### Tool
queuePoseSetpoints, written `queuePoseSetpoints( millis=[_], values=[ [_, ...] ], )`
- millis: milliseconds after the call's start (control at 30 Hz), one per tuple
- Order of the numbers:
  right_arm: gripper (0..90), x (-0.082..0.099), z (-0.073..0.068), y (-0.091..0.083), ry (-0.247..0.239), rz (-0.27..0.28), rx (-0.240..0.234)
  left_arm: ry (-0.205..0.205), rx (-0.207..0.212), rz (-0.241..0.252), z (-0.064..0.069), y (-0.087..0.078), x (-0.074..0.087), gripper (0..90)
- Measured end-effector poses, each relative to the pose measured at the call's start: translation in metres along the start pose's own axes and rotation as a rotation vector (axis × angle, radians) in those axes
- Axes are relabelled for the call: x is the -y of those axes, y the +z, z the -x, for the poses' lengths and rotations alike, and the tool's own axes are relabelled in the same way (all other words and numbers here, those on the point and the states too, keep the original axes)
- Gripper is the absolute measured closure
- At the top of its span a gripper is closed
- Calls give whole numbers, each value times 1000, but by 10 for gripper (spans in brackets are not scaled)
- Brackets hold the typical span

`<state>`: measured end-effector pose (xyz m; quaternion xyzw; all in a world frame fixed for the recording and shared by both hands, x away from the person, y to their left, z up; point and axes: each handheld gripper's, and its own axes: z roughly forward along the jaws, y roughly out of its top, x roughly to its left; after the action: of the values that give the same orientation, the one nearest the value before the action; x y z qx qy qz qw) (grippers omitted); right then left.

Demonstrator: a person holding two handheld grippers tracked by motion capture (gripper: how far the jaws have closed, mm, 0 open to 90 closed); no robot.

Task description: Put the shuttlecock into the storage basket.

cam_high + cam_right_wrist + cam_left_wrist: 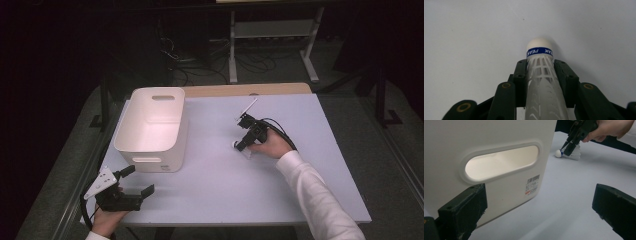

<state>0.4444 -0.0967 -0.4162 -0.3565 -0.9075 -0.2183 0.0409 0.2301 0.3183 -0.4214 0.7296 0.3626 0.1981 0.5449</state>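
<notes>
Dim room: pale table (300, 200), grey floor (395, 165), white metal frame (310, 45) behind

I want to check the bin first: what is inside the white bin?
The white bin shows a bare white floor and walls; the strip behind its near wall is hidden.

**Around the table**

A white bin (152, 127) with handle slots stands on the pale table (280, 195), toward nine o'clock of its middle. At twelve o'clock beyond the table, a white frame (272, 37) and dark cables (200, 62) crowd the floor.

White sleeve (320, 195); black grippers with brass-ringed screws, one grey three-cornered plate (100, 182).
</notes>
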Motion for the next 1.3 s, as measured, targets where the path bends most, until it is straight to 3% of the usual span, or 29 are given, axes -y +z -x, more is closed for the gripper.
queuePoseSetpoints(
  millis=[367, 700, 1300],
  values=[
    [642, 0, 0, -13, 9, 37, -20, 3, 0, -7, -1, 0, 0, 0],
    [642, -5, -2, -34, -4, 84, -31, 0, -1, -5, 0, 0, 0, 0],
    [639, -16, -15, -58, -27, 102, -39, 2, 1, -7, 0, 0, 0, 0]
  ],
)
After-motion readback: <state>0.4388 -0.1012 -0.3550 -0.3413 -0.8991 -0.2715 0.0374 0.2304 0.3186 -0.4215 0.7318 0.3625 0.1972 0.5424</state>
